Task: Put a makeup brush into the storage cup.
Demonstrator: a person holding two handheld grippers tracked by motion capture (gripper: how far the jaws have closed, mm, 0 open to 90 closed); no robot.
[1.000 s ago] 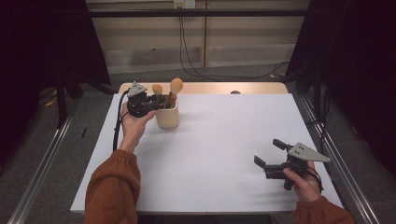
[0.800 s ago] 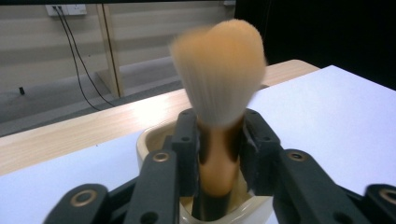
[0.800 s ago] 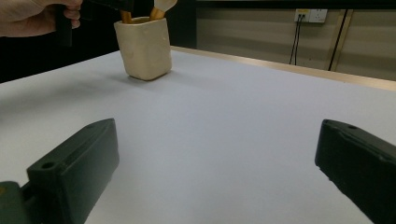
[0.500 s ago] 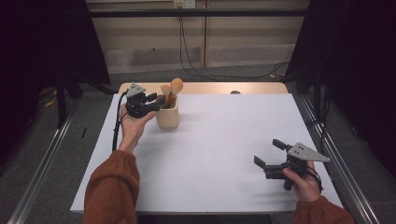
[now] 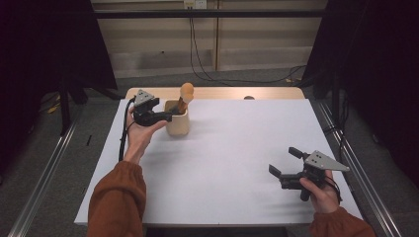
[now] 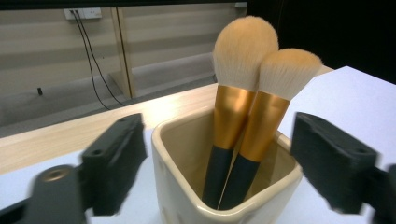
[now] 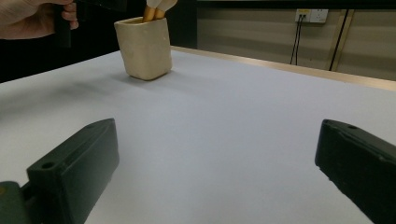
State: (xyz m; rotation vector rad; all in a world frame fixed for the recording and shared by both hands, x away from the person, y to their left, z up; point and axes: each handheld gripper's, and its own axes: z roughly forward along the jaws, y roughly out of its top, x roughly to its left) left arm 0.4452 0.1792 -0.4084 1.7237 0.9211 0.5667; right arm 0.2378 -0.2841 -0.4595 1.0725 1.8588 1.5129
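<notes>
Left claw (image 6: 215, 163) just spread, brushes (image 6: 243, 93) released upright in cup (image 6: 187, 196); right claw (image 7: 215, 177) spread.

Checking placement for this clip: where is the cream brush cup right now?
In the high view the cream cup stands at the table's far left, beside the left gripper, two brushes standing inside it.

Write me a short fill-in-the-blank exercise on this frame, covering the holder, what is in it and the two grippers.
1. The cream holder contains ____ makeup brushes.
2. The jaws of the left gripper have just been opening, and now stand either side of the ____.
3. The right gripper sits over the white table with ____ between its open jaws.
4. The brushes stand with their bristles pointing ____.

Missing words: two; holder; nothing; up
</notes>
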